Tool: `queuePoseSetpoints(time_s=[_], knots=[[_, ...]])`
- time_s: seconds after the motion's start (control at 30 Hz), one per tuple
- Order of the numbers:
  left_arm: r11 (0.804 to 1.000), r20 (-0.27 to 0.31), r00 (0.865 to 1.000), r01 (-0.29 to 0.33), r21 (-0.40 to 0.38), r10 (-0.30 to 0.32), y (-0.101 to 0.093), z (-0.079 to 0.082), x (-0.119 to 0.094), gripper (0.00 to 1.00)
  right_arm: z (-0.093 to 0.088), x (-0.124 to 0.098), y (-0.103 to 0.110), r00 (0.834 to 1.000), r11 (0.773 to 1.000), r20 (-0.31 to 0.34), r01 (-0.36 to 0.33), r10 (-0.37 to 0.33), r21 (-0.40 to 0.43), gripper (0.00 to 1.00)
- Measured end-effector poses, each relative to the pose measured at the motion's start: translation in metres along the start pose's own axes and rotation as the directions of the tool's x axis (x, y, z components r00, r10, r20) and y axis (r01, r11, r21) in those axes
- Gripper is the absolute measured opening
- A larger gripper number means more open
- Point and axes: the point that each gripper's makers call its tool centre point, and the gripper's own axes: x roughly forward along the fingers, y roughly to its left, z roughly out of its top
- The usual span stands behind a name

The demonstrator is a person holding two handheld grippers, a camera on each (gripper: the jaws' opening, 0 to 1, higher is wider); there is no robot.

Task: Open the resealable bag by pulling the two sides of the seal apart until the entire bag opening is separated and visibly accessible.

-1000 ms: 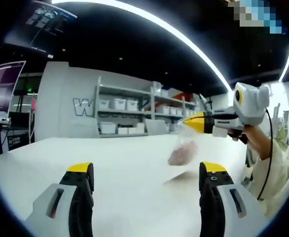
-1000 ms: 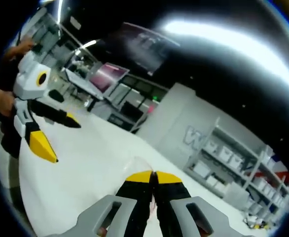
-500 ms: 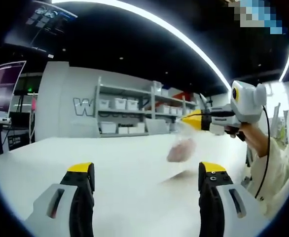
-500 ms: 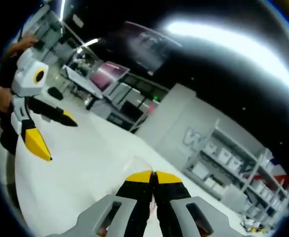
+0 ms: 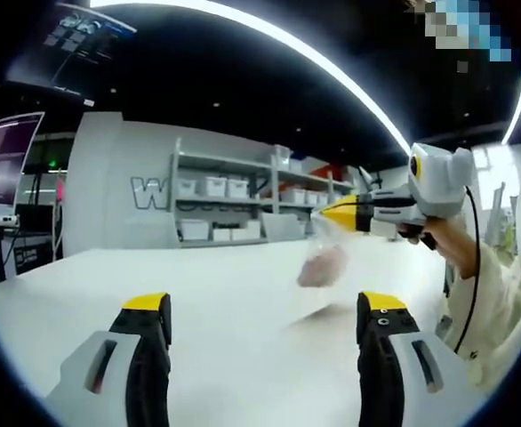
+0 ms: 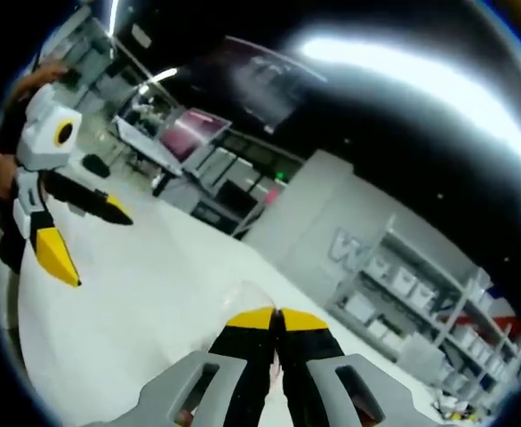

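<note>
A clear resealable bag (image 5: 324, 258) with a pinkish lump inside hangs above the white table (image 5: 234, 294), right of centre in the left gripper view. My right gripper (image 5: 324, 214) holds it by the top edge, jaws together. In the right gripper view that gripper (image 6: 276, 313) is shut on the bag's clear edge (image 6: 253, 295), which sticks out just past the tips. My left gripper (image 5: 259, 307) is open, low over the table, apart from the bag. It also appears at the left of the right gripper view (image 6: 87, 236), jaws spread.
Grey shelving (image 5: 243, 209) with white bins stands behind the table. A monitor (image 5: 1, 160) on a stand is at the far left. A person's sleeve (image 5: 500, 294) fills the right edge.
The right gripper has carried the bag a little leftward in the left gripper view. In the right gripper view the left gripper has drifted slightly left.
</note>
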Motion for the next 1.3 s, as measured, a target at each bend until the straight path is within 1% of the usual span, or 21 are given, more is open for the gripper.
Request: queuePoseSetpoints(time_s=[0.5,0.67,0.83,1.3], knots=[[1.000,-0.017,1.000,-0.005,0.002,0.005,0.002,-0.003,-0.001,0.83,0.000,0.007,-0.004,1.000,1.000,-0.005,-0.003,0.003,-0.017,0.00],[1.000,-0.009,1.000,-0.010,-0.001,0.010,0.004,-0.001,-0.003,0.83,0.000,0.008,-0.005,1.000,1.000,-0.005,0.000,0.000,-0.026,0.00],[1.000,-0.015,1.000,-0.010,0.000,0.010,0.004,-0.002,-0.004,0.83,-0.001,0.009,-0.007,1.000,0.999,-0.010,0.000,0.000,-0.037,0.00],[1.000,-0.013,1.000,-0.012,0.003,0.012,0.004,-0.002,-0.005,0.82,0.000,0.018,-0.012,1.000,0.998,-0.016,-0.012,0.011,-0.068,0.00]])
